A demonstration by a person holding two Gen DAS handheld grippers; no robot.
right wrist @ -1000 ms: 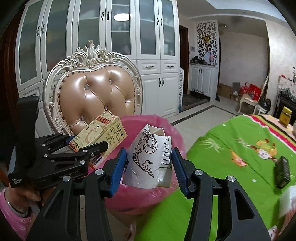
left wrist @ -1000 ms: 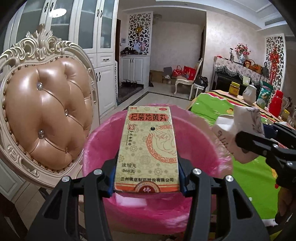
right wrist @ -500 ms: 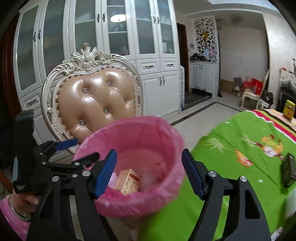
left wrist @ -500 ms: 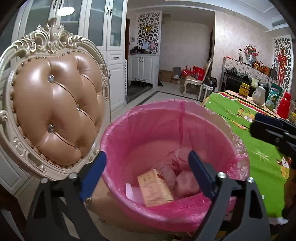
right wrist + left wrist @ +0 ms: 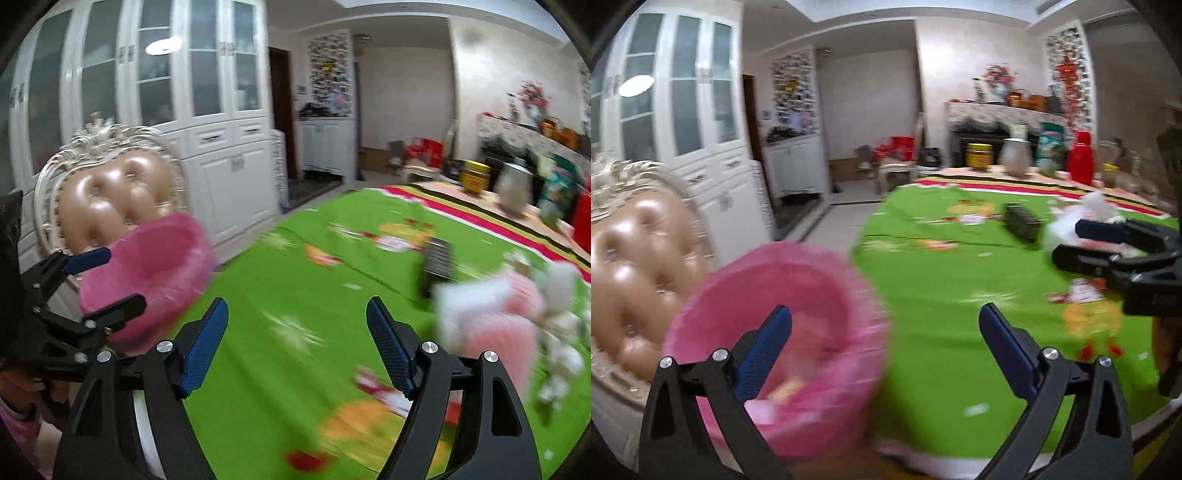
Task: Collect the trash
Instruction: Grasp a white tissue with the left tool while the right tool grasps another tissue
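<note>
The pink-lined trash bin (image 5: 783,302) stands beside the green-clothed table (image 5: 942,288), with blurred trash inside; it also shows in the right wrist view (image 5: 155,273). My left gripper (image 5: 884,339) is open and empty, over the bin's right rim and the table edge. My right gripper (image 5: 297,339) is open and empty above the green cloth (image 5: 295,295); it shows at the right of the left wrist view (image 5: 1071,240). A heap of white and pink crumpled trash (image 5: 502,317) lies on the table right of the right gripper. The frames are motion-blurred.
A tufted tan chair (image 5: 631,266) stands behind the bin. A black remote (image 5: 437,264) lies on the cloth. A yellow jar (image 5: 979,157), grey jug (image 5: 1015,157) and red flask (image 5: 1080,157) stand at the far table edge. White cabinets (image 5: 221,147) line the left wall.
Both grippers opened and dropped the medicine box and the paper cup into the bin. Both have since swung right, from the bin toward the table.
</note>
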